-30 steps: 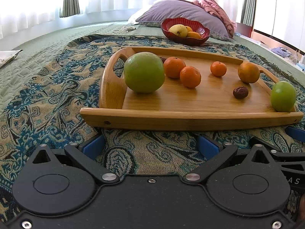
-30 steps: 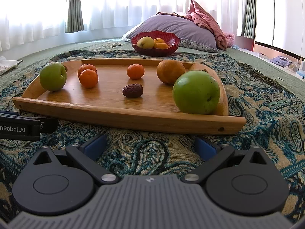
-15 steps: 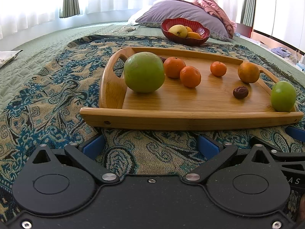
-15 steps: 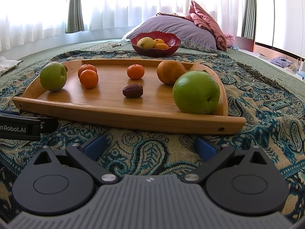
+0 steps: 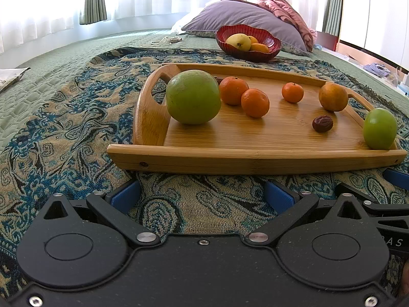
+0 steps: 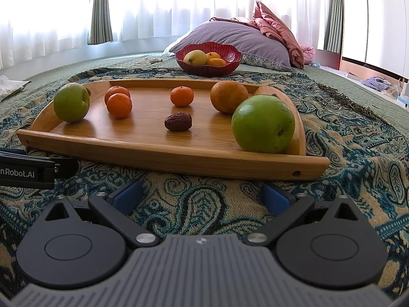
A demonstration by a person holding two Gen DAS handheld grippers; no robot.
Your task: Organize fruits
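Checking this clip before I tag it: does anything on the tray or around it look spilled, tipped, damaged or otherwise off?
Nothing stands out. The wooden tray lies flat on the patterned blanket, the fruits on it sit apart and look whole, and the red bowl behind is upright. The left gripper and right gripper are open and empty.

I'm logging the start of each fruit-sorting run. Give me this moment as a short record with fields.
surface: patterned blanket on a bed
tray: wooden tray, holding seven fruits
green fruit: two green apples, at opposite ends
orange fruit: four oranges
other: one date, mid-tray
bowl: red bowl behind the tray, with yellow and orange fruit
left gripper: open, empty
right gripper: open, empty
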